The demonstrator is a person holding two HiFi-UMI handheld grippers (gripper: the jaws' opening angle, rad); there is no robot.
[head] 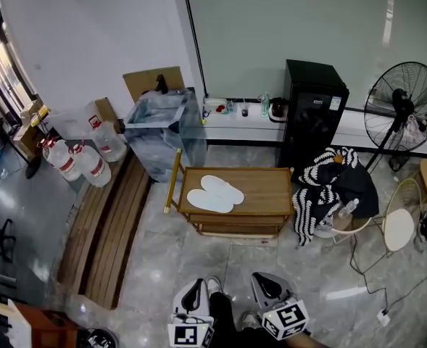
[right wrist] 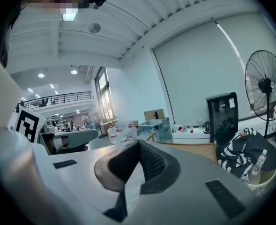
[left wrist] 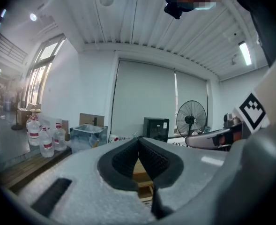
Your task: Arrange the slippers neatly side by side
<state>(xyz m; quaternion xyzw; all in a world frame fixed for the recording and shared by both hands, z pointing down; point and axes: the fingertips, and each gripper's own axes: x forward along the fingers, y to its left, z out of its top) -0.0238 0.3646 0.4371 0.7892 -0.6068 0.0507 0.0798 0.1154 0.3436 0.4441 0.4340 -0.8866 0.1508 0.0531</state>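
Note:
Two white slippers (head: pixel 215 193) lie close together, slightly overlapping, on the left part of a low wooden table (head: pixel 267 187) in the head view. Both grippers are near the bottom edge of that view, well short of the table and pointing toward it. The left gripper (head: pixel 197 283) is shut with nothing between its jaws, its pads (left wrist: pixel 149 156) meeting at the tip. The right gripper (head: pixel 261 277) is shut too and holds nothing, its pads (right wrist: pixel 149 161) touching. The table (right wrist: pixel 194 149) shows ahead in the right gripper view; the slippers cannot be made out in either gripper view.
A black cabinet (head: pixel 313 111) and a standing fan (head: pixel 404 107) stand behind the table. A striped cloth on a chair (head: pixel 329 187) is right of it. A clear bin (head: pixel 162 133), water bottles (head: pixel 79 162) and wooden planks (head: pixel 104 223) lie to the left. Cables and a round stool (head: pixel 398 227) sit at the right.

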